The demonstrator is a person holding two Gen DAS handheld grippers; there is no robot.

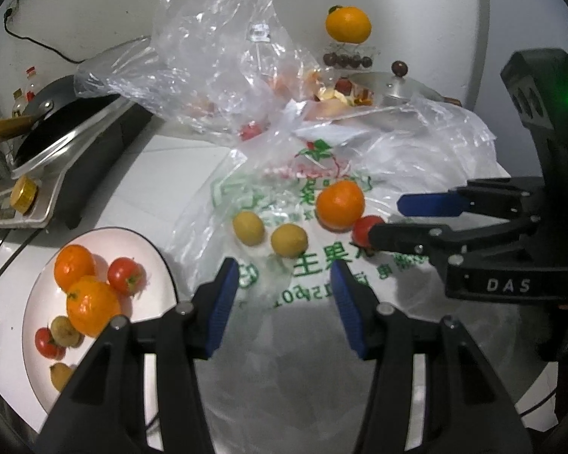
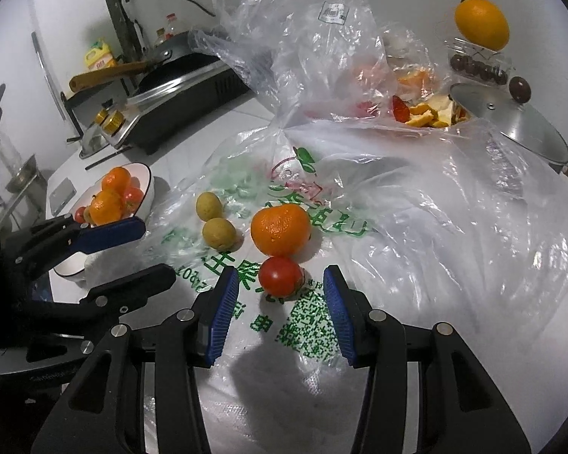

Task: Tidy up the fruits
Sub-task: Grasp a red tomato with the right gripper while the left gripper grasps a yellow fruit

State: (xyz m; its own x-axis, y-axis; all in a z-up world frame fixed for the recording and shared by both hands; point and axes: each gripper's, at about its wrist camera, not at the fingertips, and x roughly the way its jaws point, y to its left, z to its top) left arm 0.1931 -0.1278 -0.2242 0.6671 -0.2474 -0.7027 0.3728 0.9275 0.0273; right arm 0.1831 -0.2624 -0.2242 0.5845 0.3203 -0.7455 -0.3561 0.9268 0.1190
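Here we note a glossy red tomato point(image 2: 280, 276), centre frame; right gripper point(image 2: 280, 304) and left gripper point(image 1: 284, 304) both released.

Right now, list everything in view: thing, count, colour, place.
plate: 1, white, front left of the counter, holding oranges, tomatoes and small yellow-brown fruits
printed bag: 1, clear with green print, spread flat on the counter
orange: 1, orange, on the printed bag
tomato: 1, red, on the bag, just beyond the right gripper's pads
small fruits: 2, yellow-green, on the bag left of the orange
crumpled bag: 1, clear, behind, with peel scraps beside it
pan: 1, dark, on the stove at left
lid: 1, silver with dark knob, back right
far orange: 1, on a clear box of dark fruits
left gripper: open, empty
right gripper: open, empty
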